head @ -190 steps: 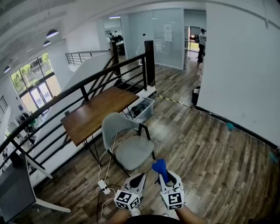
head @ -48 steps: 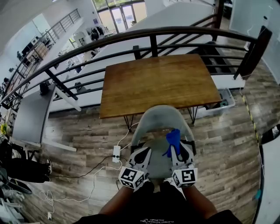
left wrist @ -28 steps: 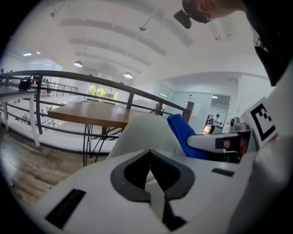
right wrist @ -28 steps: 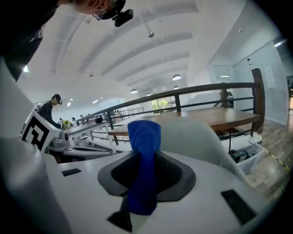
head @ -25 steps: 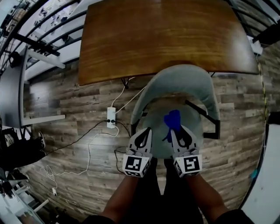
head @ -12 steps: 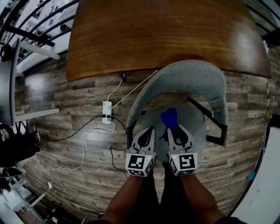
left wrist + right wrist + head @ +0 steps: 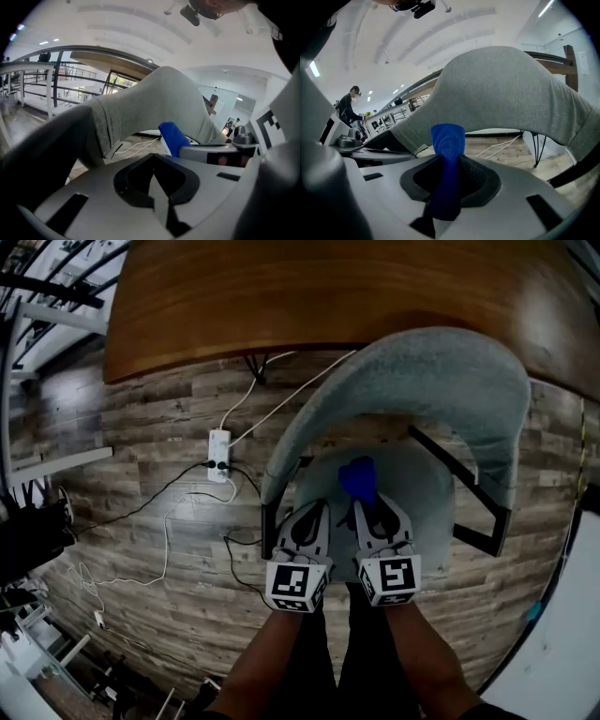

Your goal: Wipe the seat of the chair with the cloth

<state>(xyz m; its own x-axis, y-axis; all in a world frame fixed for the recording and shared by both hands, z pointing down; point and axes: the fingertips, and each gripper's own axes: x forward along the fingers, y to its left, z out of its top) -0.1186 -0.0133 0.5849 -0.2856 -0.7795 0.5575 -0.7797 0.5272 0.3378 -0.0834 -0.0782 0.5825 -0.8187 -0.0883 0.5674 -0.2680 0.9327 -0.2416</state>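
Our right gripper [image 7: 375, 514] clamps a blue cloth [image 7: 357, 478] over the grey chair seat [image 7: 422, 502]; our left gripper [image 7: 312, 517], jaws together on nothing, hovers beside it. The curved backrest [image 7: 422, 371] and black armrest [image 7: 459, 467] hem the seat ahead and right; a wooden table [image 7: 309, 287] lies beyond; a power strip [image 7: 217, 448] sits on the floor to the left.

The left gripper [image 7: 314, 510] and the right gripper [image 7: 368, 507] are alike, each a shell of smooth pale grey plastic with two tapering jaws that have black inner faces. At the rear of each sits a cube, the left cube [image 7: 296, 587] and the right cube [image 7: 389, 579], printed with black-and-white square markers. In the gripper views, narrow dark slots flank a black-lined hollow. The person wears dark clothing [image 7: 342, 657].
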